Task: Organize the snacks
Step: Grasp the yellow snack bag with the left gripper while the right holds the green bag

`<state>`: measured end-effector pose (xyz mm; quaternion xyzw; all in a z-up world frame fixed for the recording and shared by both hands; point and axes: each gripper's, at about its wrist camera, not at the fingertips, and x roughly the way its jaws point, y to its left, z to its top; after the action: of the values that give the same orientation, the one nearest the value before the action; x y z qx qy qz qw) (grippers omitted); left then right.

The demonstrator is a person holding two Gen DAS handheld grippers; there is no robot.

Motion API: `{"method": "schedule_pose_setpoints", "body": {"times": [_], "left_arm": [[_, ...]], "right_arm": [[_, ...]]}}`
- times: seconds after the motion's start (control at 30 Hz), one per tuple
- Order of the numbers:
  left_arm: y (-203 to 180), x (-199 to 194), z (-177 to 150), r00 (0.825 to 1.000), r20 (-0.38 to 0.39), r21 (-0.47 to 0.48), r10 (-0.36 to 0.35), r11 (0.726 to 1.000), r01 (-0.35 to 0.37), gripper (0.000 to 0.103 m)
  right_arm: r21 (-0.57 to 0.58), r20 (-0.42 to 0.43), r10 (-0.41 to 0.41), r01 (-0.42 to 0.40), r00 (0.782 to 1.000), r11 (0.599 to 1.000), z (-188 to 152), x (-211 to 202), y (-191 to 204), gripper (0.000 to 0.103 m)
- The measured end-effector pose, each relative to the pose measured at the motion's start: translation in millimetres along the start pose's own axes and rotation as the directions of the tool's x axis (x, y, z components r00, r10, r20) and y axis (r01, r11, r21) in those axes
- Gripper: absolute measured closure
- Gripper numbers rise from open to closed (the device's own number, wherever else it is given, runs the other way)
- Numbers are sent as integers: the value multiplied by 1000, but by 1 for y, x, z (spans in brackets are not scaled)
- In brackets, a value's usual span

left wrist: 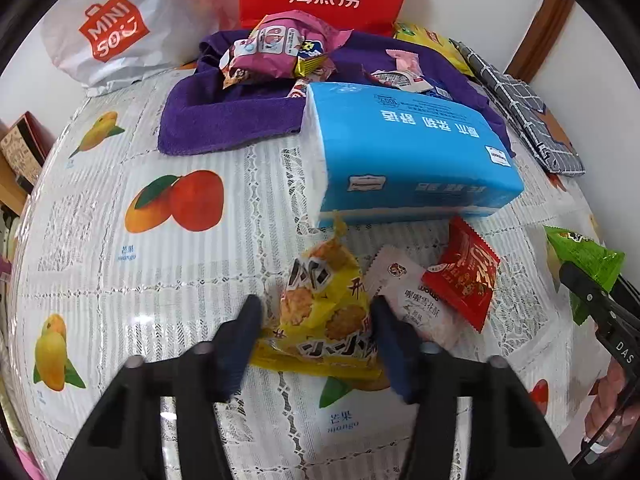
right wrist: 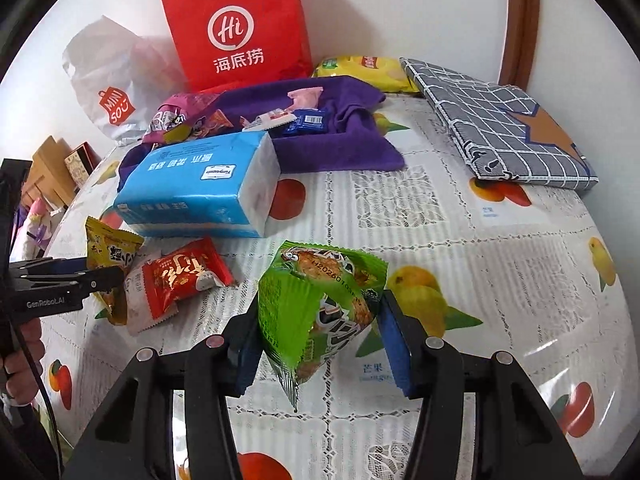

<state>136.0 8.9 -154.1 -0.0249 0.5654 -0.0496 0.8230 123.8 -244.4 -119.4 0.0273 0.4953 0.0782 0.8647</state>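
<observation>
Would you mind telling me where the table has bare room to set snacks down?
The table is bare between the purple towel and the checked cloth, and left of the tissue pack. It is crowded below that pack, where yellow, white and red packets bunch.

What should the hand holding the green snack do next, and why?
Probably carry the green snack packet over to the purple cloth and let go there. The right gripper is shut on it and holds it above the table, and several other snacks already lie piled on that cloth behind the blue tissue pack.
</observation>
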Motion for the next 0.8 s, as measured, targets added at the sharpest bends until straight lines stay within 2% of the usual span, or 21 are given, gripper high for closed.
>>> {"method": "schedule_pose_setpoints", "body": {"times": [0.03,0.07,0.43,0.8], "left_arm": [[0,-3,0,1000,11,4,-11,1000,11,63],[1,-5,0,1000,17,8,-13,1000,13,64],[8,-44,-1,993,103,-5,-49,999,49,64],[-7,-83,22,980,185,20,-66,998,64,64]], "right_arm": [[-1,0,0,0,1000,1000,0,0,0,50],[-3,2,0,0,1000,1000,1,-1,1,50],[-44,39,15,-14,999,999,7,-18,20,50],[-107,148,47,-32,988,994,39,-55,45,50]]}}
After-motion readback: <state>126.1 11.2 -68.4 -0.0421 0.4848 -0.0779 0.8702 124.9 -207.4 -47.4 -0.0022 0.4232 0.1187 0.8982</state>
